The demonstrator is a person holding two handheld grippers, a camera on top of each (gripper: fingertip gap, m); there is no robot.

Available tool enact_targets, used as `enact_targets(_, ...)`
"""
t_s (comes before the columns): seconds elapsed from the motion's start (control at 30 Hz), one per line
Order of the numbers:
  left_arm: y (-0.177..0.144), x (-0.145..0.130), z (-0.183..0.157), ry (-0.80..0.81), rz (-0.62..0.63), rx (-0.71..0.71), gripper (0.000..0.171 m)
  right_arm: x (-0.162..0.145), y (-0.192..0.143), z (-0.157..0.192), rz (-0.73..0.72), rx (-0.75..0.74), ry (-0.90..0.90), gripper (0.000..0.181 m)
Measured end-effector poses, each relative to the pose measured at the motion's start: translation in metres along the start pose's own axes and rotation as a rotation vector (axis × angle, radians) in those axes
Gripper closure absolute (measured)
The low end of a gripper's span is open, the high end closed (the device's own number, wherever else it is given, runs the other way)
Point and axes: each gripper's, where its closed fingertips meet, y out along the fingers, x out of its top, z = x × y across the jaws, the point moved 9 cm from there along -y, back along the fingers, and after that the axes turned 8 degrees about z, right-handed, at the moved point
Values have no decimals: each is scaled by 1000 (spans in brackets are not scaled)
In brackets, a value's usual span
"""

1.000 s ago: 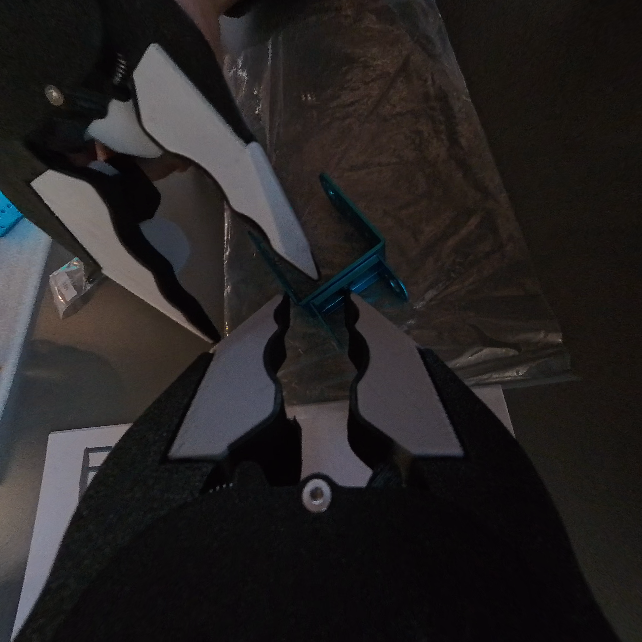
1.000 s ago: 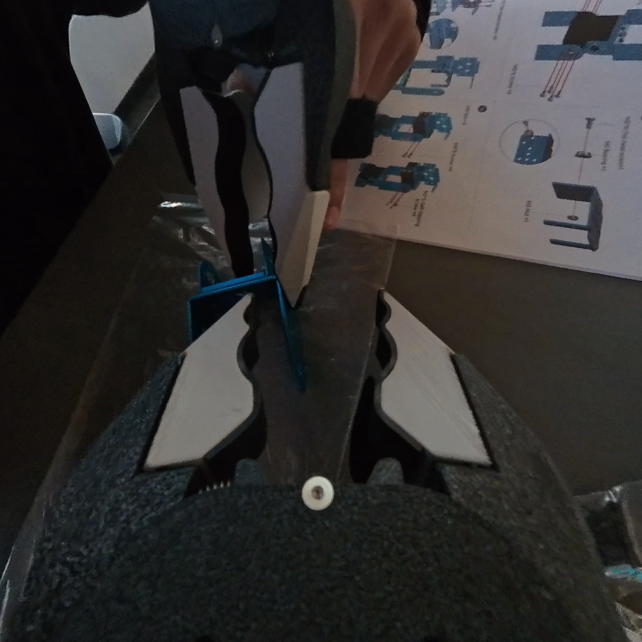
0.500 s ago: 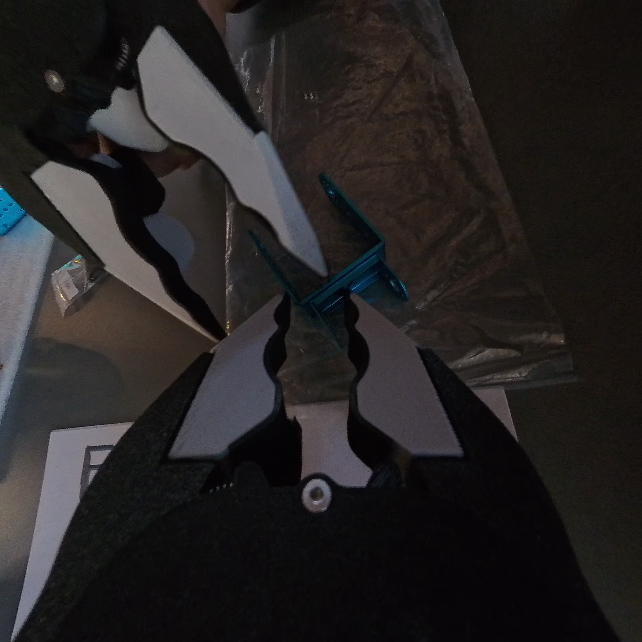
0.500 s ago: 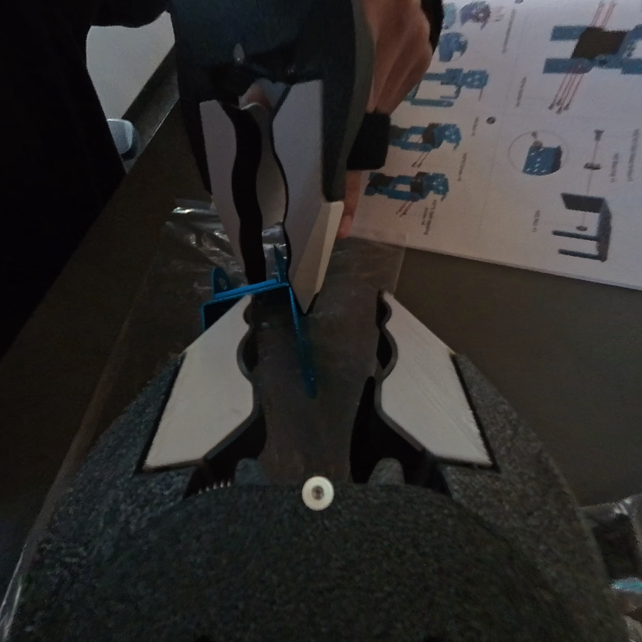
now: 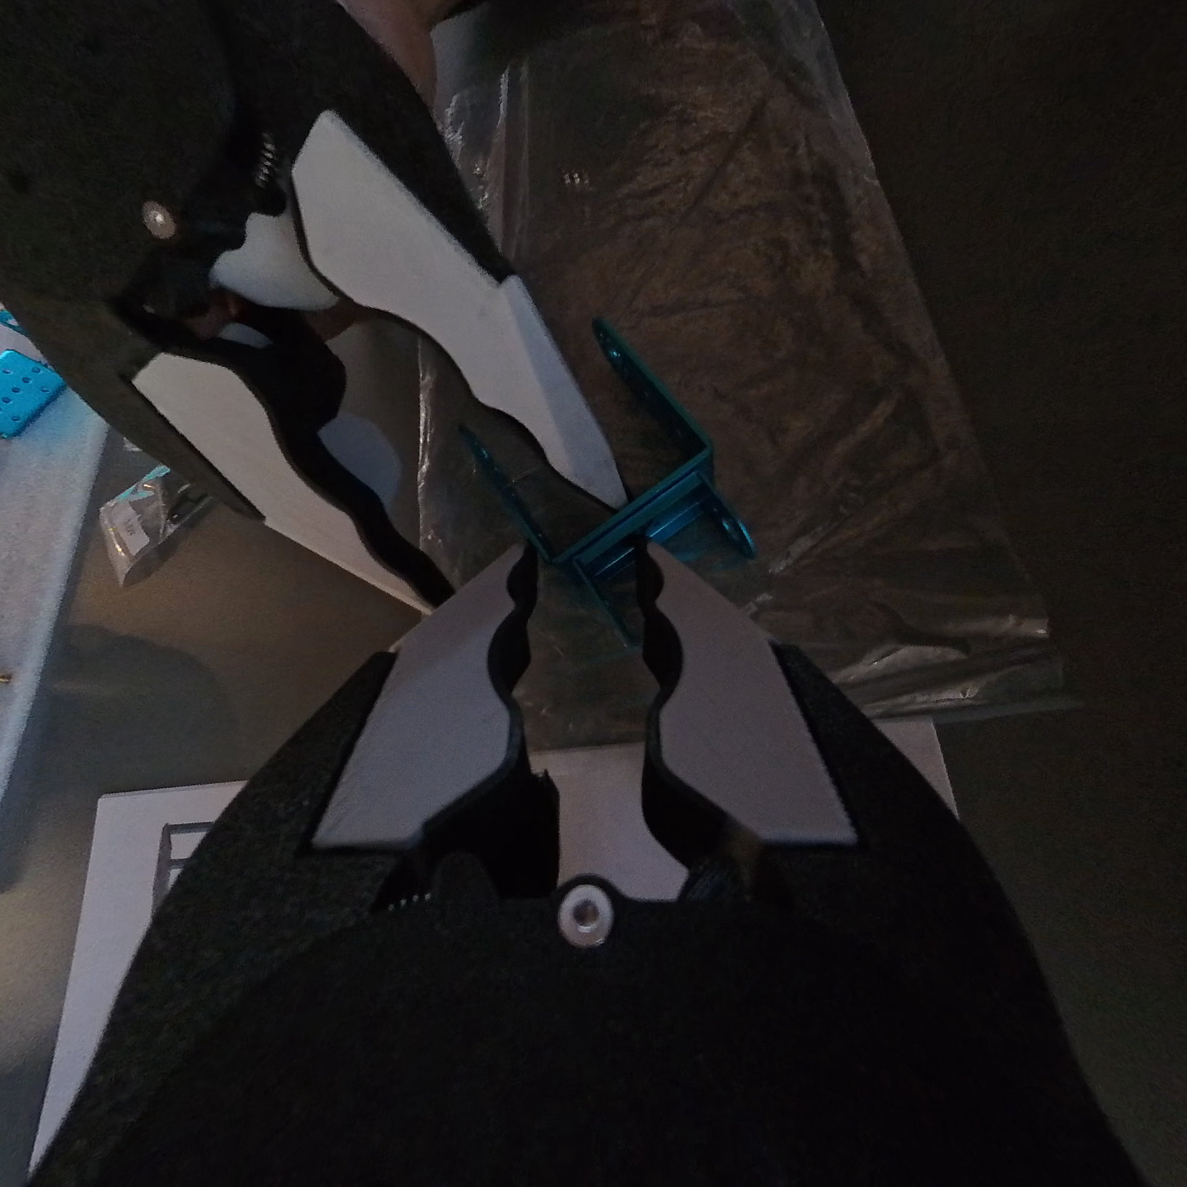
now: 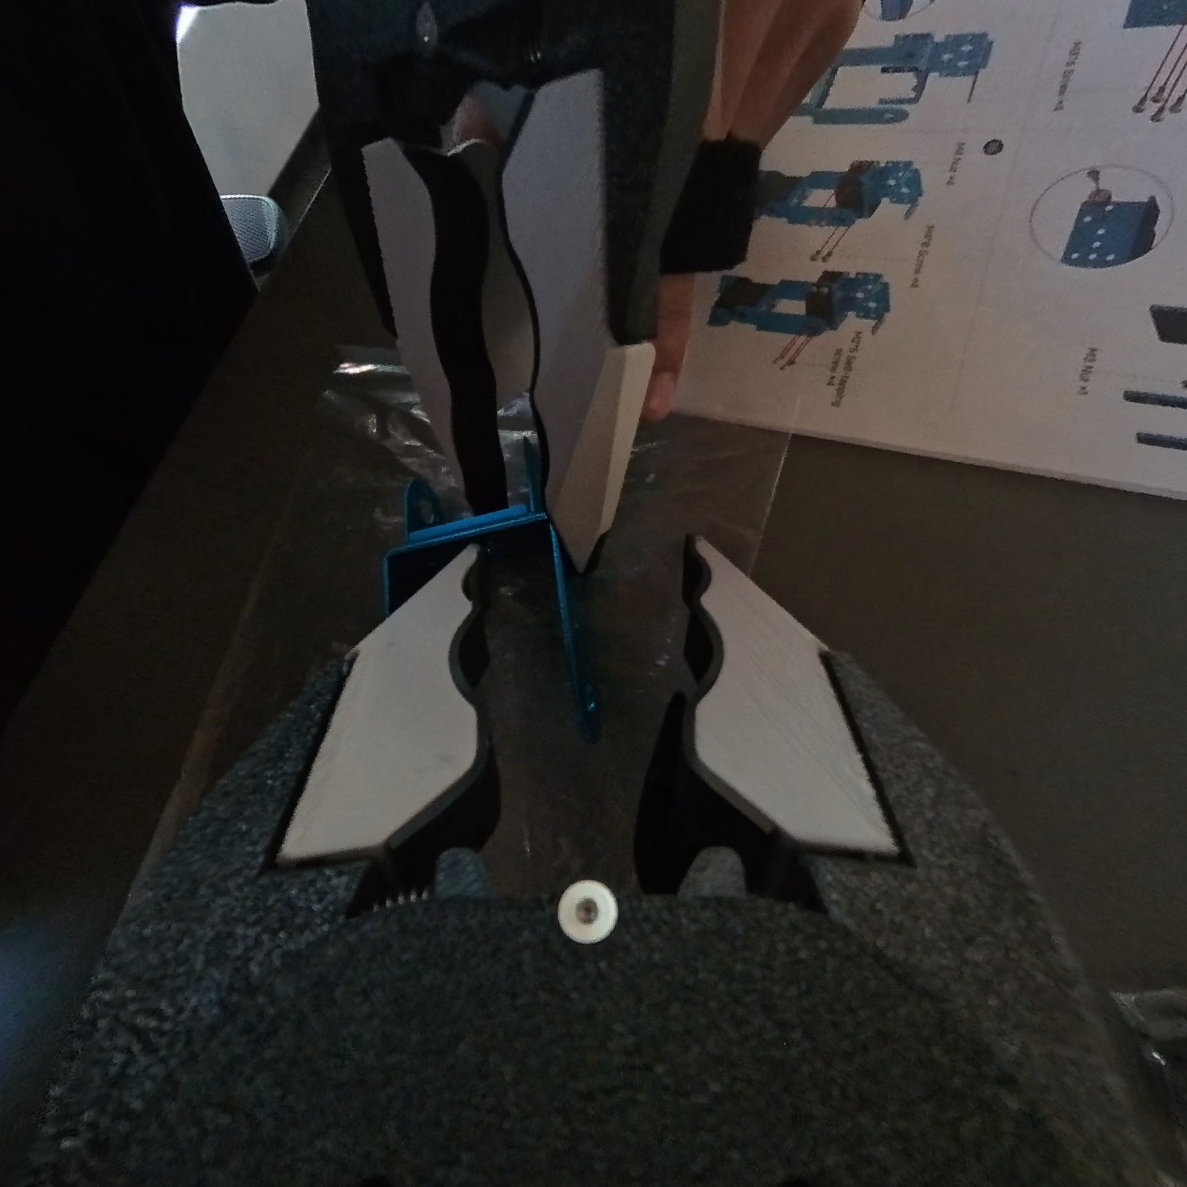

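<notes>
In the left wrist view, the left hand-held gripper has its two fingers only partly apart, their tips set on either side of a blue metal bracket. The tips look close against the bracket's folded middle, but whether they actually clamp it cannot be told. The bracket stands on a crinkled clear plastic bag spread over the dark worktop. Under this gripper lies a white sheet of paper.

In the right wrist view, the right hand-held gripper is wide open and holds nothing. One flat arm of the bracket runs between its fingers, nearer the left finger, touching neither as far as can be seen. Just beyond, the left gripper comes down from above onto the bracket's cross piece.

Farther off in that view, a person's bare hand grips the left gripper's body. Behind it a white instruction sheet with blue drawings lies on the worktop.

At the left edge of the left wrist view sit a small clear packet and a blue perforated plate.
</notes>
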Motion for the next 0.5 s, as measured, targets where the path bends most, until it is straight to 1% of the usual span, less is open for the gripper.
enact_targets(0.03,0,0,0,0,1,2,142,0,0,0,2,6,3,121)
enact_targets(0.13,0,0,0,-2,1,2,142,0,1,2,8,49,3,131)
enact_targets(0.2,0,0,0,-2,1,1,142,0,1,4,9,88,6,141)
enact_targets(0.23,0,0,0,-2,1,0,142,0,2,4,8,92,8,142)
enact_targets(0.4,0,0,0,-1,1,5,142,0,1,4,12,94,2,142)
enact_targets(0.47,0,0,0,0,1,11,142,0,-1,2,18,43,-14,133)
enact_targets(0.5,0,0,0,0,1,11,142,1,-3,1,20,22,-24,131)
